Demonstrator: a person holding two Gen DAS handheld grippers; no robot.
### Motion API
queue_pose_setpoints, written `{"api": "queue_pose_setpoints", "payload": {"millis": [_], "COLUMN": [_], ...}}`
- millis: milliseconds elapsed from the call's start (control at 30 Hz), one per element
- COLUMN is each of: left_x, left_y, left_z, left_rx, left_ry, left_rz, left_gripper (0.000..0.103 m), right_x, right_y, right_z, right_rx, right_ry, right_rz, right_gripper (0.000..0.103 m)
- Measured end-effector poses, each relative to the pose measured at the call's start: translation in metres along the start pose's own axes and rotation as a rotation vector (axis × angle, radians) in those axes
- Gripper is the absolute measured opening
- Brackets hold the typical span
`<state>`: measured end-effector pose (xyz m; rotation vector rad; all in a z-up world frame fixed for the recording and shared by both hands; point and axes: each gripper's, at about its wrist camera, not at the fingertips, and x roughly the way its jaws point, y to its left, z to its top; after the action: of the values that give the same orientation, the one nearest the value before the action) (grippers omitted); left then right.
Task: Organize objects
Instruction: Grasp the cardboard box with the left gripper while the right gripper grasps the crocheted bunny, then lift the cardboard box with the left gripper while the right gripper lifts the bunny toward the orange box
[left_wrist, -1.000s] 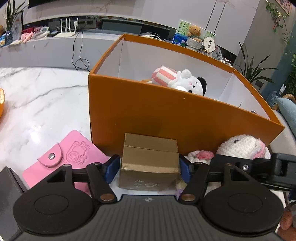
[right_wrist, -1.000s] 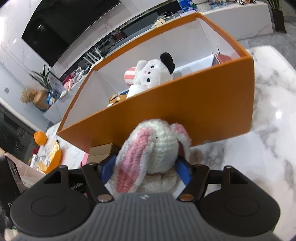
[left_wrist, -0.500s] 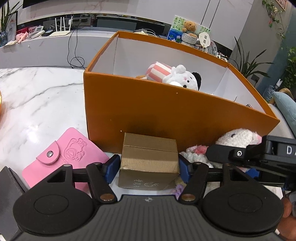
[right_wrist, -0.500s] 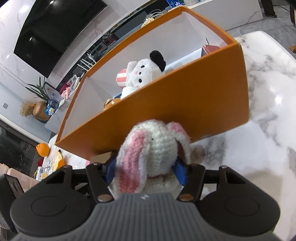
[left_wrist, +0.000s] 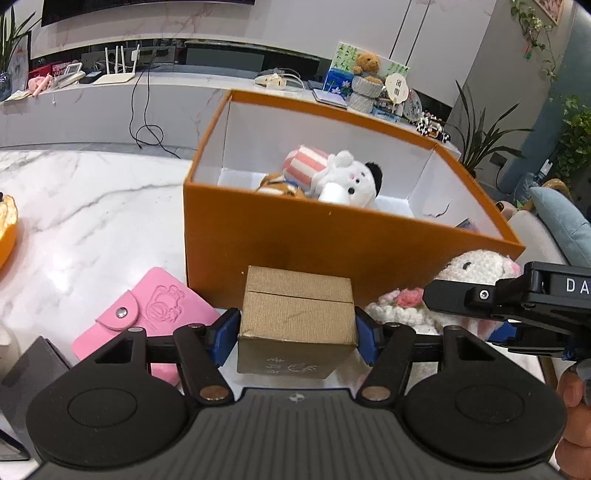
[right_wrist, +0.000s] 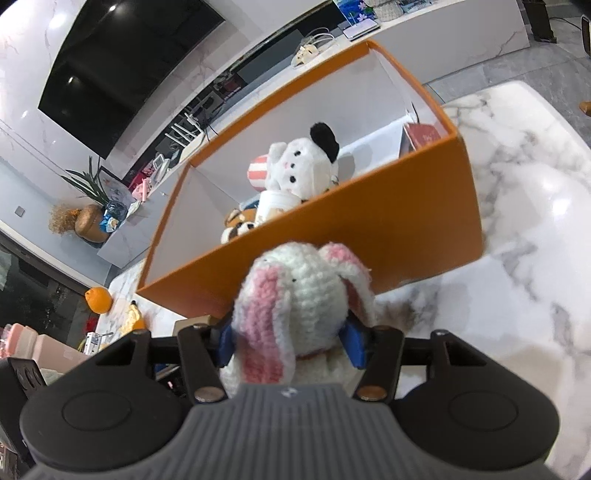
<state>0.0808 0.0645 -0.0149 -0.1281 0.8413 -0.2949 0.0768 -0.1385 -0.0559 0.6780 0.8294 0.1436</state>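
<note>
Left wrist view: the left gripper (left_wrist: 297, 334) holds a small gold box (left_wrist: 295, 325) between its blue pads, which press on the box's two sides at a medium spread. The box sits in front of the near wall of a large orange box (left_wrist: 295, 243) with a white inside, which stands on a white marble table (left_wrist: 81, 206). Inside the orange box lie a white plush dog (left_wrist: 351, 181) with one black ear, a pink-and-white striped toy (left_wrist: 304, 170) and a brown plush (left_wrist: 279, 184). A pink wallet (left_wrist: 147, 317) with a snap flap lies flat on the table, left of the gold box. At the right edge the right gripper (left_wrist: 498, 328) reaches in around a crocheted rabbit (left_wrist: 476, 267).

Right wrist view: the right gripper (right_wrist: 291, 341) has its jaws closing on the crocheted rabbit (right_wrist: 303, 295), whose white head and pink-lined ears fill the gap; both pads touch its sides. The rabbit sits just before the orange box (right_wrist: 406, 236), below its rim. An orange fruit (right_wrist: 98, 300) rests on the table far to the left.
</note>
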Motion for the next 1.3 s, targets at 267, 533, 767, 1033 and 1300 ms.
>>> {"api": "queue_pose_setpoints", "payload": {"millis": [267,533,767,1033,1300], "left_x": [-0.018,-0.031,-0.038,-0.033,-0.021], "left_y": [-0.007,-0.011,-0.020,-0.038,-0.043], "left_z": [0.013,0.025,0.038,0.050,0.059], "left_rx": [0.010,0.001,0.010,0.030,0.024], "left_ry": [-0.051,-0.119,-0.196,-0.243,-0.261], "left_rz": [-0.021,-0.050,-0.081,-0.102,-0.105], "left_gripper": [0.074,0.073,0.073,0.073,0.072], "right_x": [-0.020,-0.040,-0.061,-0.076,-0.076], "right_y": [0.006,0.015,0.013,0.013,0.008], "right_z": [0.006,0.017,0.037,0.050,0.057], "right_rx": [-0.002,-0.051,-0.051,-0.071,-0.072], "right_ry": [-0.017,-0.084,-0.174,-0.274,-0.341], "right_rz": [0.055,0.117,0.187,0.237,0.246], "right_gripper": [0.058,0.058,0.058,0.058,0.058]}}
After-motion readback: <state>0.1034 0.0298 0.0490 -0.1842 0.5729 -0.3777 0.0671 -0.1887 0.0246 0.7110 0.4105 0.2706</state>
